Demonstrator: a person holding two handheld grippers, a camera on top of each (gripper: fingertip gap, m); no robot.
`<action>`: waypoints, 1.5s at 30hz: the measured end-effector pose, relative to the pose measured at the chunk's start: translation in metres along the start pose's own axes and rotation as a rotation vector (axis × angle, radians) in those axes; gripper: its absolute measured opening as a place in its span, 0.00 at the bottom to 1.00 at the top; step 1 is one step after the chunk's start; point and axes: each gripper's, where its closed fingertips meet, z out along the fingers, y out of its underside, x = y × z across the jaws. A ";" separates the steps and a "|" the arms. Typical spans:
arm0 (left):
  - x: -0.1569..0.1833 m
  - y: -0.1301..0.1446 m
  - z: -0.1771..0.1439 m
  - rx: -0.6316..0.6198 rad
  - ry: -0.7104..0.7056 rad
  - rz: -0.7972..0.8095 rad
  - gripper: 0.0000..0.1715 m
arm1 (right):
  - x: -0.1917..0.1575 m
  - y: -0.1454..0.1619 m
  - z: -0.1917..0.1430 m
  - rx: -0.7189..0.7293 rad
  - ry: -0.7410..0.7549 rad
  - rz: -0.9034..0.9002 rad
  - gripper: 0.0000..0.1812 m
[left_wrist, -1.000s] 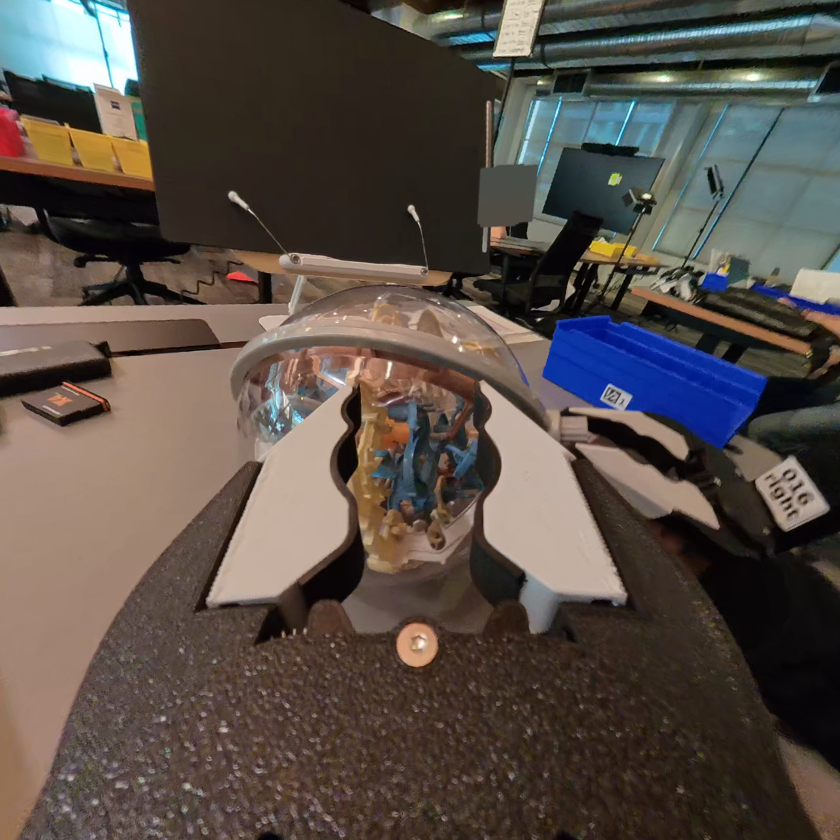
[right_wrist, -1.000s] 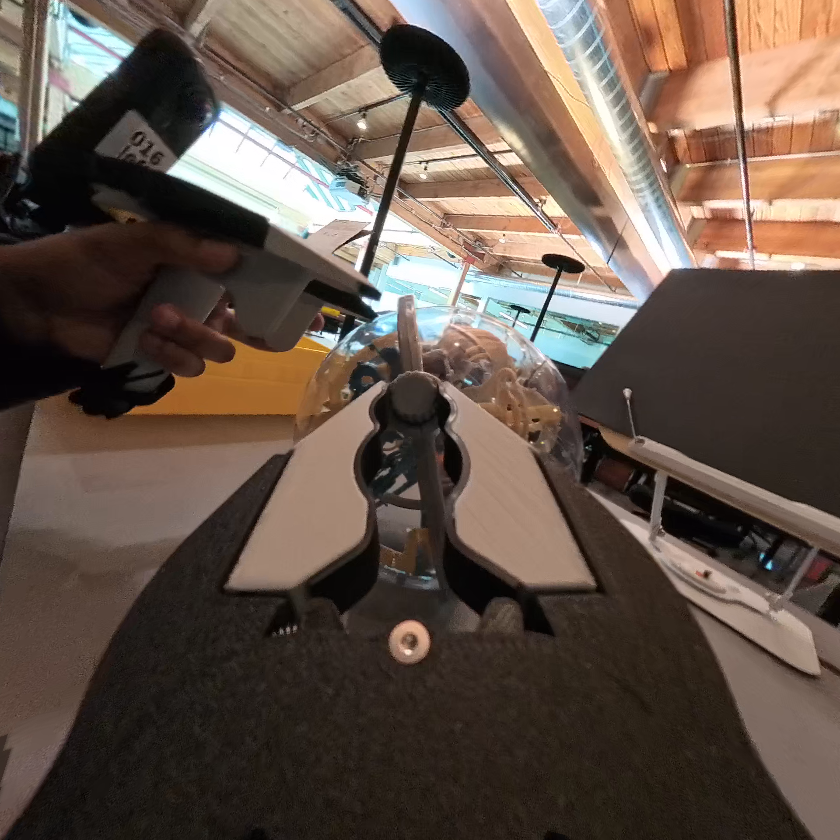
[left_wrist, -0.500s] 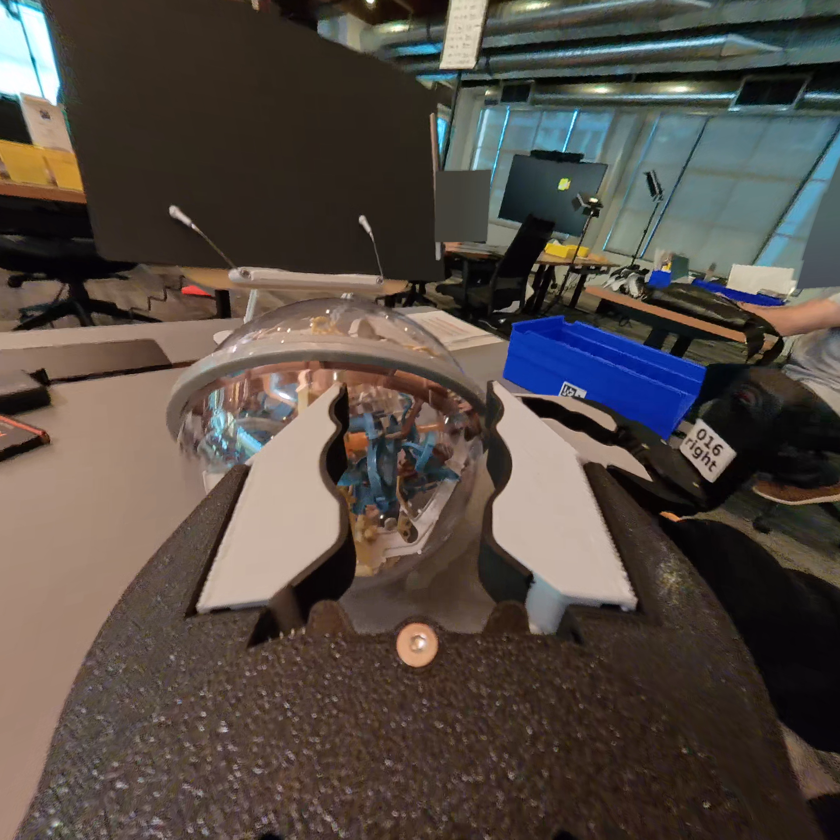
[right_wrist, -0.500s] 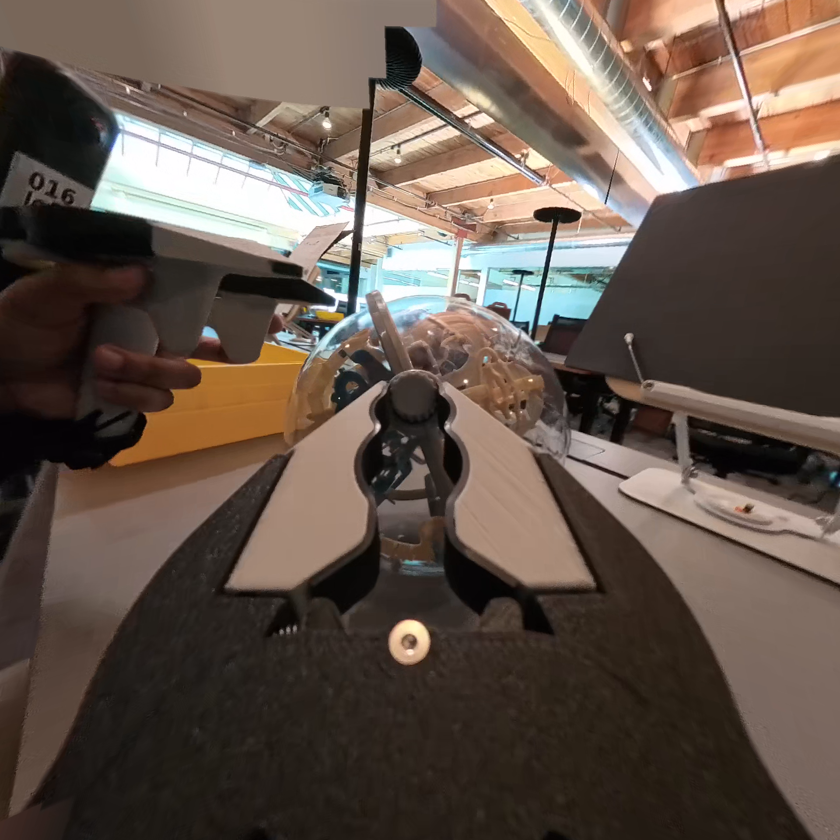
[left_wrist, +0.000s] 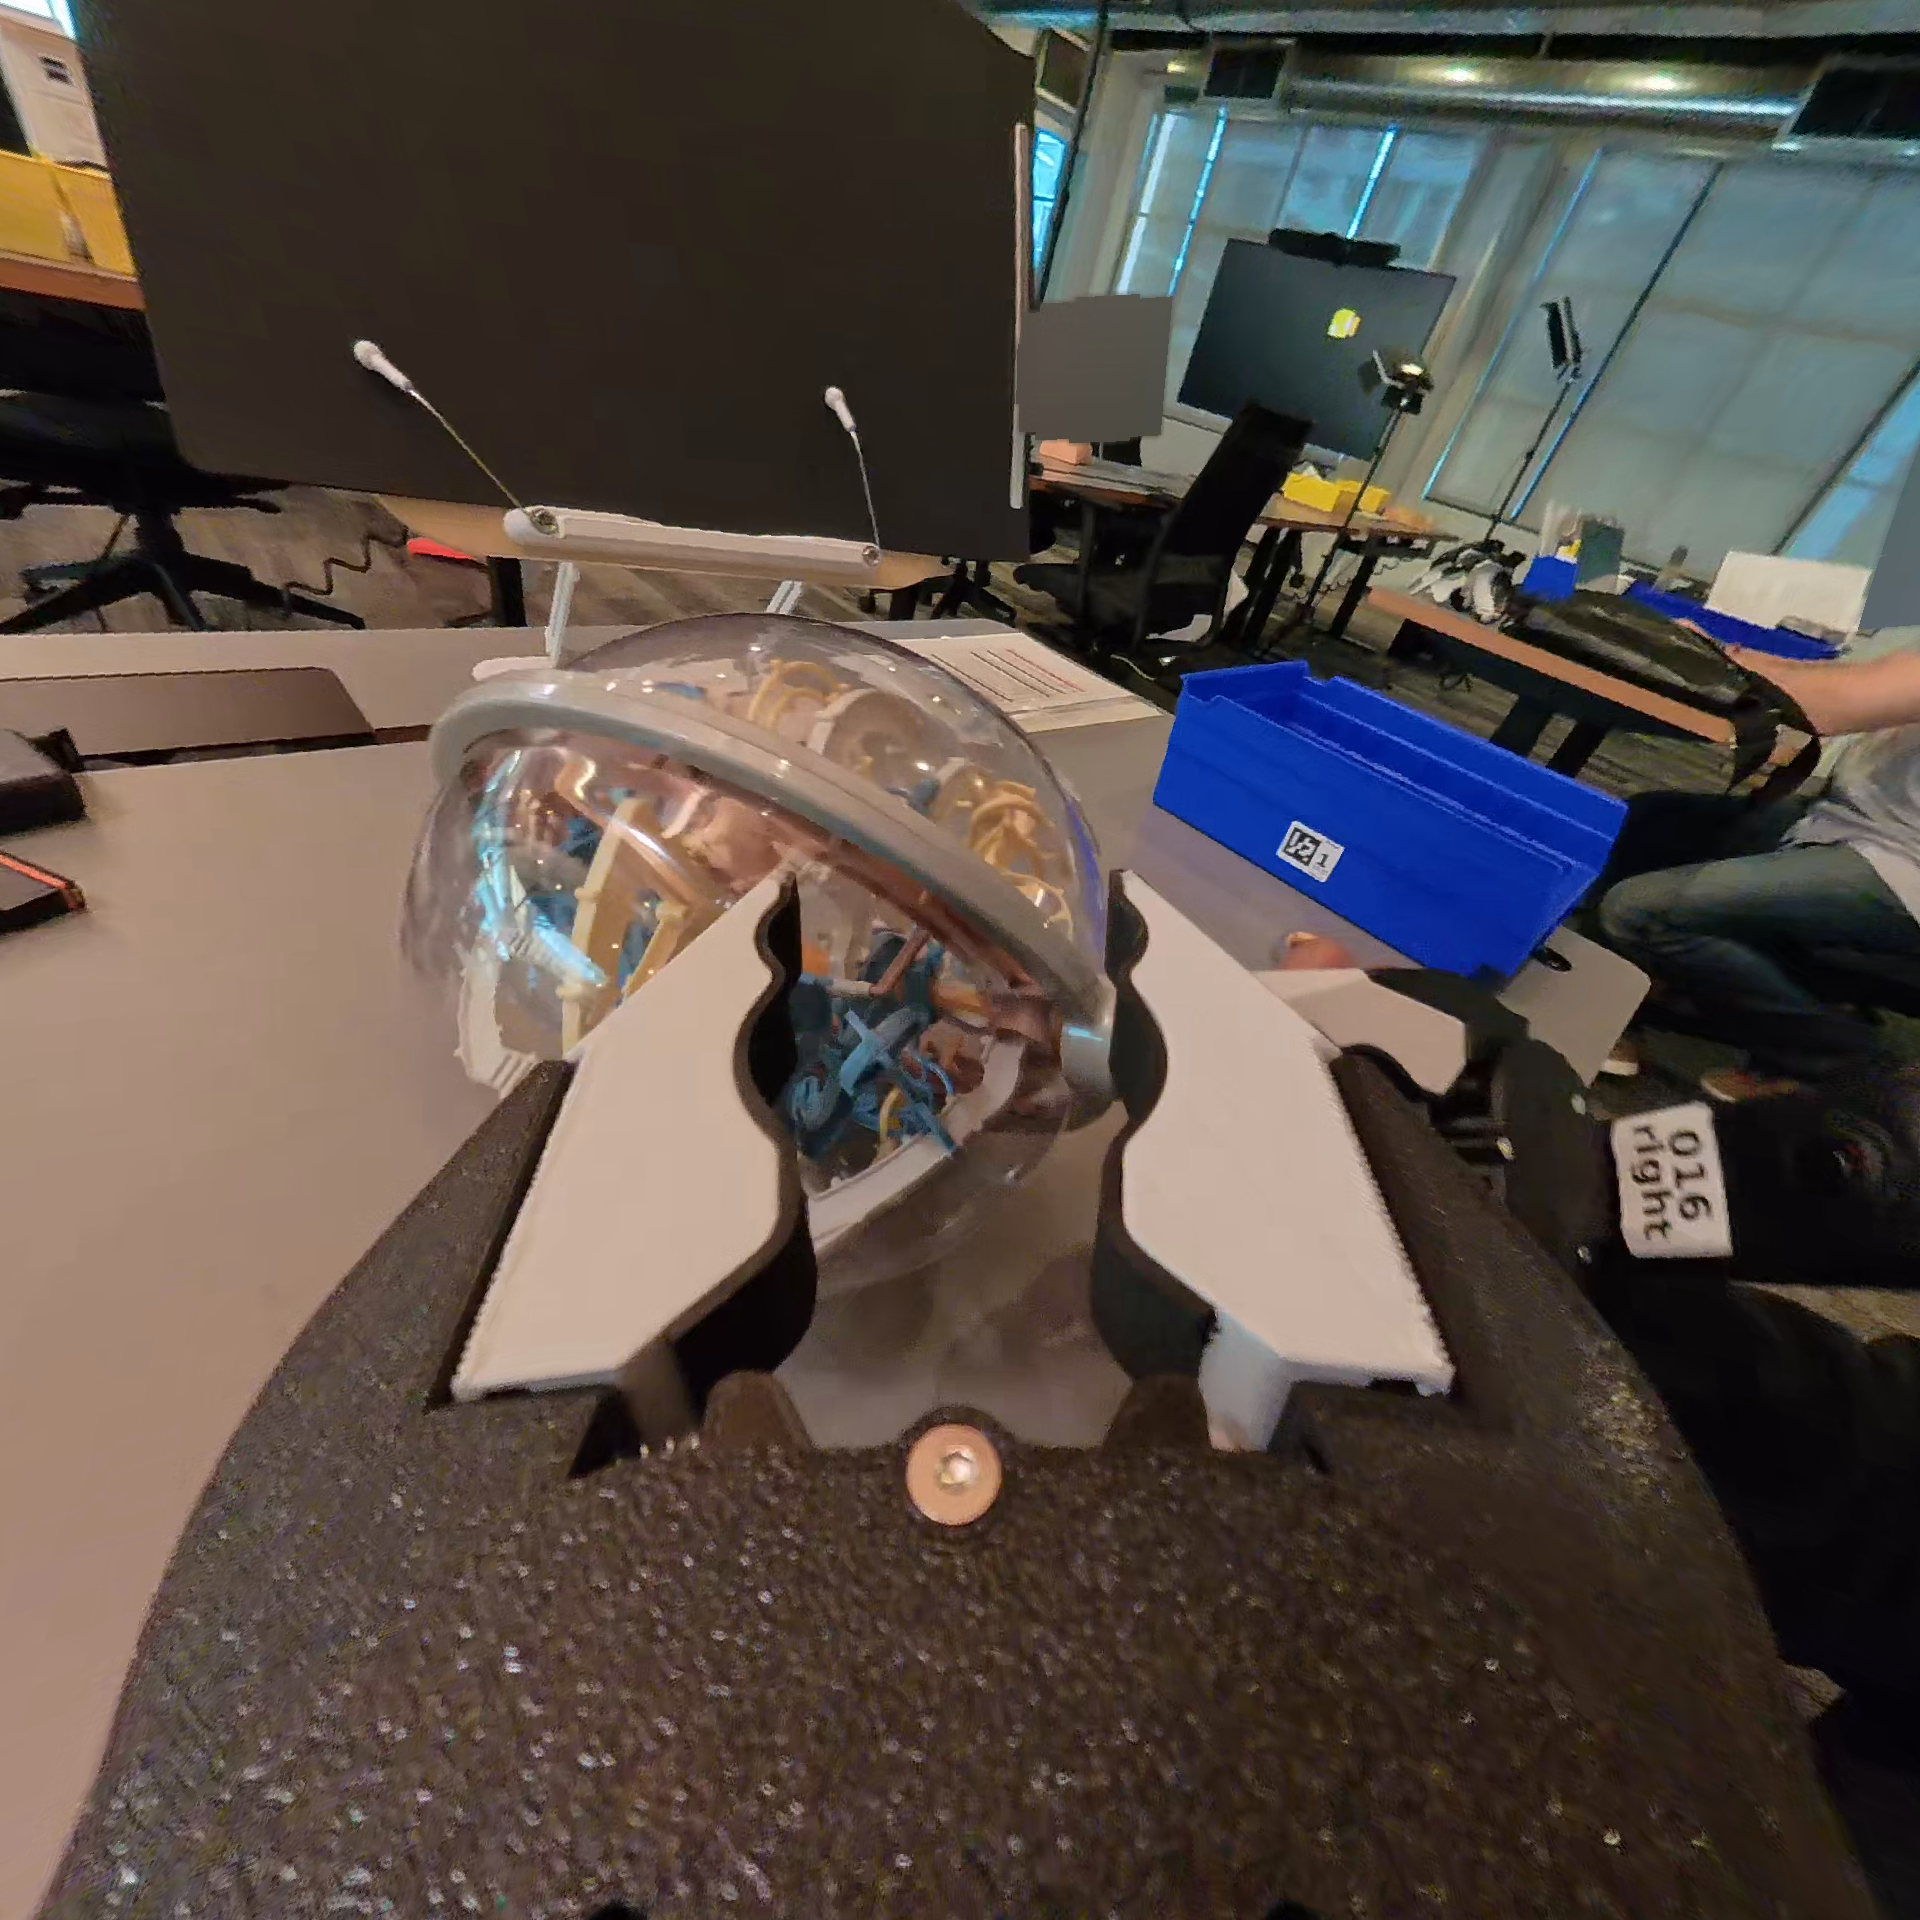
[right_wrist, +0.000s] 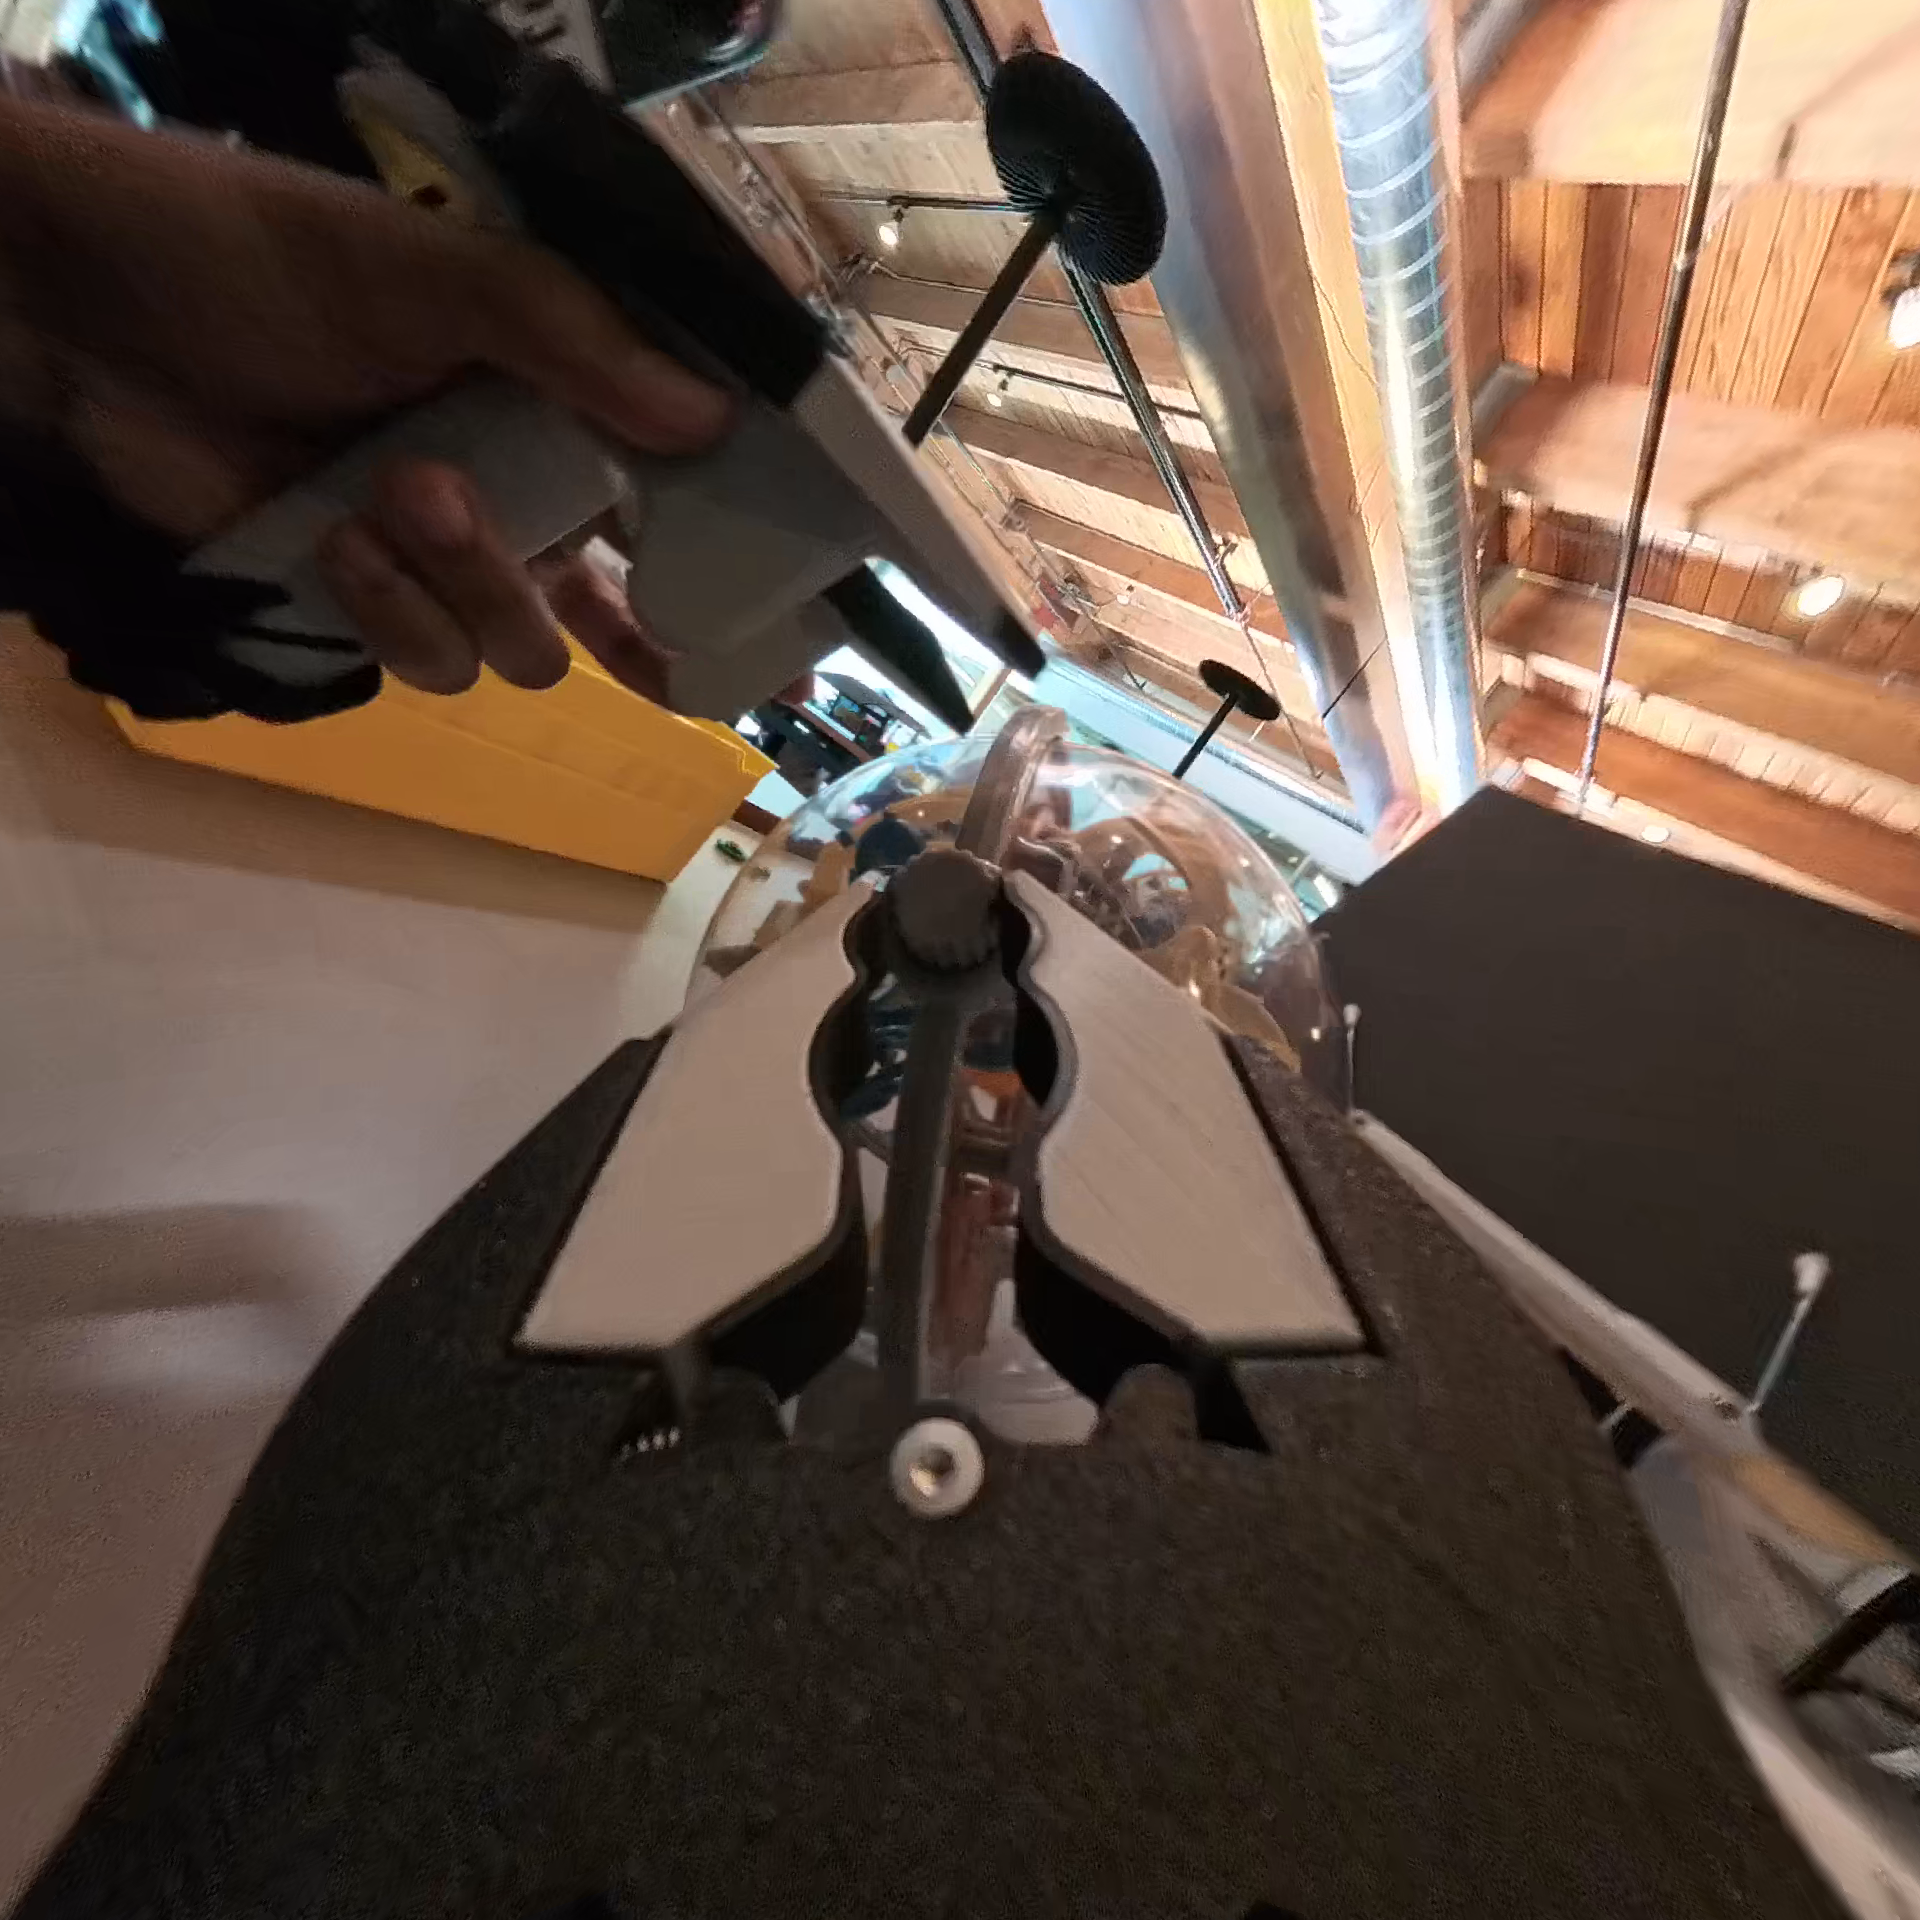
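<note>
A clear plastic maze ball (left_wrist: 727, 831) with a grey ring (left_wrist: 665, 727) around it rests on the grey table (left_wrist: 208, 1091). The ring slopes down to the right. My left gripper (left_wrist: 951, 914) is open, its white fingers (left_wrist: 644, 1143) lying against the lower front of the ball. My right gripper (right_wrist: 940, 883) is shut on the ring's dark grey ribbed knob (right_wrist: 940, 935) at the side of the ball (right_wrist: 1143, 831). A hand holds the left gripper (right_wrist: 790, 561) above the ball in the right wrist view. The right gripper's body (left_wrist: 1662, 1184) shows at the right of the left wrist view.
A blue bin (left_wrist: 1382, 821) stands right of the ball and a yellow bin (right_wrist: 468, 758) on its other side. A white stand with two thin pins (left_wrist: 686, 540) and a black panel (left_wrist: 571, 239) are behind. Black flat items (left_wrist: 31, 894) lie left. A seated person (left_wrist: 1766, 914) is at right. The left gripper's tips are roughly 6 cm from the right gripper's.
The ball has turned: its grey ring went from level to sloping down to the right. My right gripper rolled with the knob still in it. The left fingers stayed against the ball.
</note>
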 end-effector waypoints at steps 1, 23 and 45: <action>-0.001 0.001 0.000 -0.004 -0.014 0.011 0.33 | -0.004 -0.001 0.001 -0.002 0.001 -0.047 0.10; -0.022 0.006 0.003 0.009 -0.039 -0.052 0.07 | -0.023 0.012 0.009 -0.094 0.030 -0.299 0.10; -0.001 0.016 0.019 0.070 0.048 -0.056 0.01 | 0.062 0.033 -0.008 -0.031 0.086 0.706 0.09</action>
